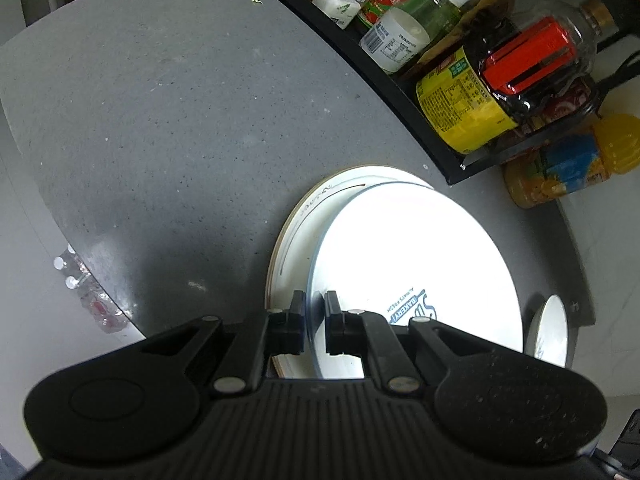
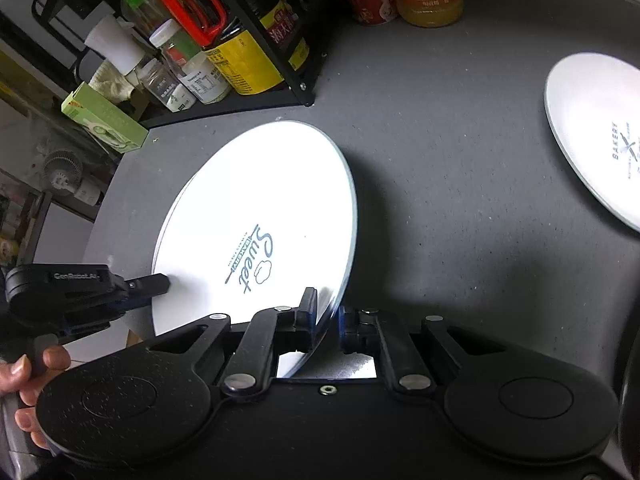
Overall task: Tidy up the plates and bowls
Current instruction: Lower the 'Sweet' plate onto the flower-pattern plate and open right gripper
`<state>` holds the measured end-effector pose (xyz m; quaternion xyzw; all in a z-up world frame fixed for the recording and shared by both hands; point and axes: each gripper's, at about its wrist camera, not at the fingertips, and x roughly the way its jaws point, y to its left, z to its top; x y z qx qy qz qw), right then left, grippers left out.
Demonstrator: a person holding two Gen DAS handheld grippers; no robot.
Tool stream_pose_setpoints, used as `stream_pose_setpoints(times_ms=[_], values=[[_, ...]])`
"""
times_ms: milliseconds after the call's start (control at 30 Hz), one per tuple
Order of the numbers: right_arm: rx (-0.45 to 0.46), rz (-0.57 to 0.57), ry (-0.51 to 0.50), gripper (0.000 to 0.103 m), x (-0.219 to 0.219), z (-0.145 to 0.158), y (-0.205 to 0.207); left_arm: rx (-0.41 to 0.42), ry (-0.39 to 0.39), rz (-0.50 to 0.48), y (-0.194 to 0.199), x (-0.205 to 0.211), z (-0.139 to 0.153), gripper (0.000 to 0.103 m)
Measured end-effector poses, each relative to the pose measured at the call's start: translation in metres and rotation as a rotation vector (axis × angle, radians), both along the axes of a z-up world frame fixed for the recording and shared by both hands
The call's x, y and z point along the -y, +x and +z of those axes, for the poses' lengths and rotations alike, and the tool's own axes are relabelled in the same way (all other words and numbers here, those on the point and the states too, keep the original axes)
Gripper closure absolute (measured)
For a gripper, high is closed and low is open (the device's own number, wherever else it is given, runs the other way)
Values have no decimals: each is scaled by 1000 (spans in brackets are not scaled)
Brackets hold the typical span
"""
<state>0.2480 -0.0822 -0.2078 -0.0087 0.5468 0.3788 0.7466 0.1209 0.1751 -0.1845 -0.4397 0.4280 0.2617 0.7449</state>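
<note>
Right wrist view: both tongs grip one white plate point(image 2: 256, 216) by its rim, the right tongs point(image 2: 328, 314) at the near edge, the left tongs point(image 1: 314, 308) at the side, tilted above a larger plate point(image 1: 296, 224) on the worktop point(image 2: 440, 160). Step in hand, by judgement: stacking. Next: lower level, release. The rack point(image 2: 280, 96) crowds the far edge; a second plate point(image 2: 596, 136) lies well apart.

Both wrist views look closely down, from opposite rims, onto one plate point(image 1: 420, 264).

The right claw point(image 2: 325, 312) pinches the tilted "Sweet" plate's point(image 2: 256, 216) near rim; the left claw point(image 2: 162, 283) grips its left edge. A "Bakery" plate point(image 2: 596, 136) lies well apart on the grey tabletop point(image 2: 440, 140).
</note>
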Motion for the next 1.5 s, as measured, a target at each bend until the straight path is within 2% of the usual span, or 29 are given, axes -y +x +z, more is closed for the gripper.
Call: stream_pose_setpoints(times_ms=[200,467,667,967,1033,1100,1167,1267,1333,1433,1500], values=[[-18,-13,-3,94,2,-4,2,-9,45,-12,-3,-5,9,96],[-31,-27,-22,93,-4,-6,6,-20,133,-6,-5,-10,22,88],[-36,-14,-27,92,-8,-10,7,-37,90,-10,2,-12,8,77],[-46,0,-49,88,-17,-14,11,-41,66,-1,8,-18,-7,76],[-45,5,-53,86,-18,-14,12,-46,72,3,7,-19,-6,73],[-58,16,-58,80,-20,-16,14,-52,81,5,8,-20,-6,71],[-83,12,-52,79,-19,-17,16,-59,85,1,8,-22,-5,70],[-58,18,-43,71,-16,-10,14,-79,100,5,10,-23,-2,69],[-39,19,-27,50,-13,-3,12,-96,106,0,13,-23,-1,69],[-3,13,-4,41,-7,9,11,-131,113,-13,18,-21,2,68],[7,6,6,34,-2,14,12,-118,113,-28,21,-19,6,64]])
